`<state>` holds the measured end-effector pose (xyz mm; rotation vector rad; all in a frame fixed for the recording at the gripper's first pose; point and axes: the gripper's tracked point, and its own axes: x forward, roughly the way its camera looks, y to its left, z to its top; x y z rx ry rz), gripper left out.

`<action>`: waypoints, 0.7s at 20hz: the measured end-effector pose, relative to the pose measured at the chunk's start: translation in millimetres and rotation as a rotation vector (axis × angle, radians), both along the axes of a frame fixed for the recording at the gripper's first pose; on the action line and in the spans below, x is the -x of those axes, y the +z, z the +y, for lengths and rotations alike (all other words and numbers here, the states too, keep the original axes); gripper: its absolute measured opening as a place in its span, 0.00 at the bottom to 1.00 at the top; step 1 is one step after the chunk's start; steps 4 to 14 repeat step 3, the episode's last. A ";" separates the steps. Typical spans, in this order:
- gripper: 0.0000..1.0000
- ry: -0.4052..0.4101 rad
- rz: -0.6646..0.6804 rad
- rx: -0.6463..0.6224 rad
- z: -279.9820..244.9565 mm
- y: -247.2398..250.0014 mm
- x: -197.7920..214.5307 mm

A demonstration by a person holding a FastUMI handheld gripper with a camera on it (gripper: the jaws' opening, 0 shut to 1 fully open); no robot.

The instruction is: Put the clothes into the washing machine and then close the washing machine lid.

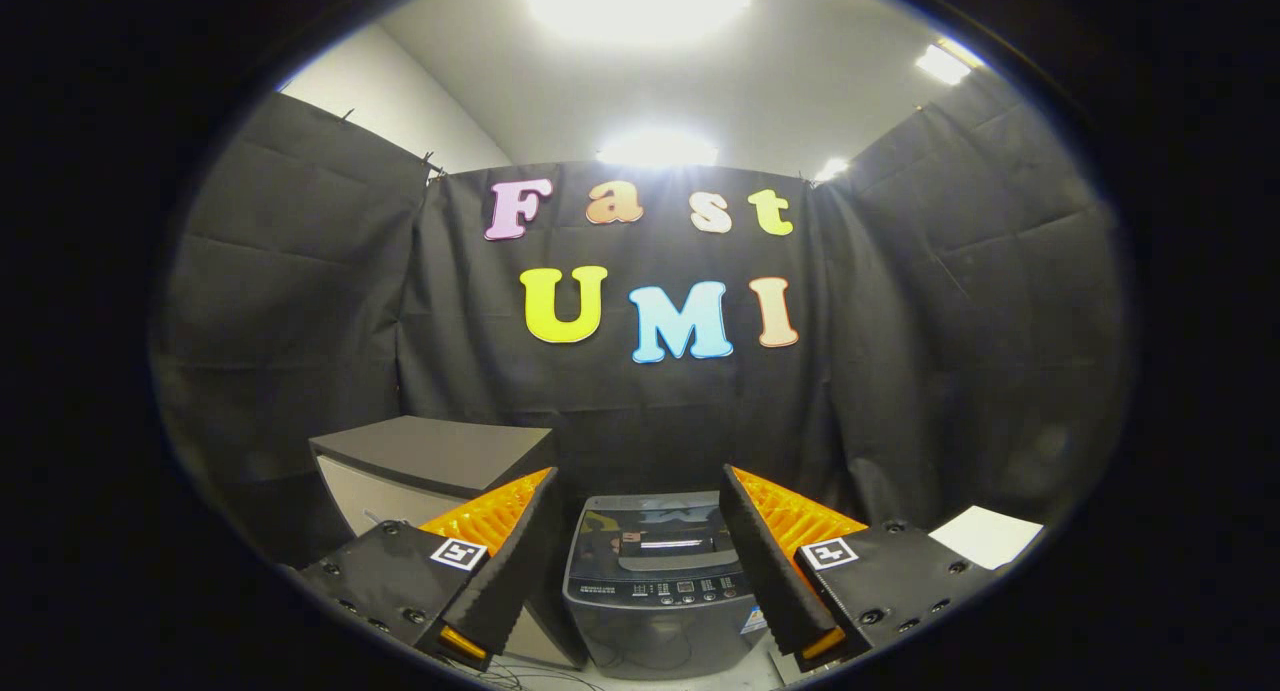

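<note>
My gripper (640, 491) is open, its two black fingers with orange ribbed backs spread wide and nothing between them. Beyond them, framed by the gap, stands a dark grey top-loading washing machine (655, 586) with its glossy lid (650, 531) lying flat and shut, and a row of buttons along its front panel. No clothes can be seen among the things ahead of the fingers.
A cabinet with a dark top and pale front (430, 461) stands left of the washer, behind the left finger (520, 561). A white sheet or surface (985, 536) lies to the right past the right finger (770, 561). Black cloth walls close the booth all around.
</note>
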<state>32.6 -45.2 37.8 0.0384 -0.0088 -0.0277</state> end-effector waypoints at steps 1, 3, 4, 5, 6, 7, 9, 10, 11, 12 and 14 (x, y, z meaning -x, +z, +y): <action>0.98 0.004 0.002 0.004 -0.3 -0.3 2.1; 0.98 0.014 0.003 0.017 -1.0 -0.4 3.6; 0.98 0.014 0.003 0.017 -1.0 -0.4 3.6; 0.98 0.014 0.003 0.017 -1.0 -0.4 3.6; 0.98 0.014 0.003 0.017 -1.0 -0.4 3.6; 0.98 0.014 0.003 0.017 -1.0 -0.4 3.6; 0.98 0.014 0.003 0.017 -1.0 -0.4 3.6; 0.98 0.014 0.003 0.017 -1.0 -0.4 3.6; 0.98 0.014 0.003 0.017 -1.0 -0.4 3.6; 0.98 0.014 0.003 0.017 -1.0 -0.4 3.6; 0.98 0.014 0.003 0.017 -1.0 -0.4 3.6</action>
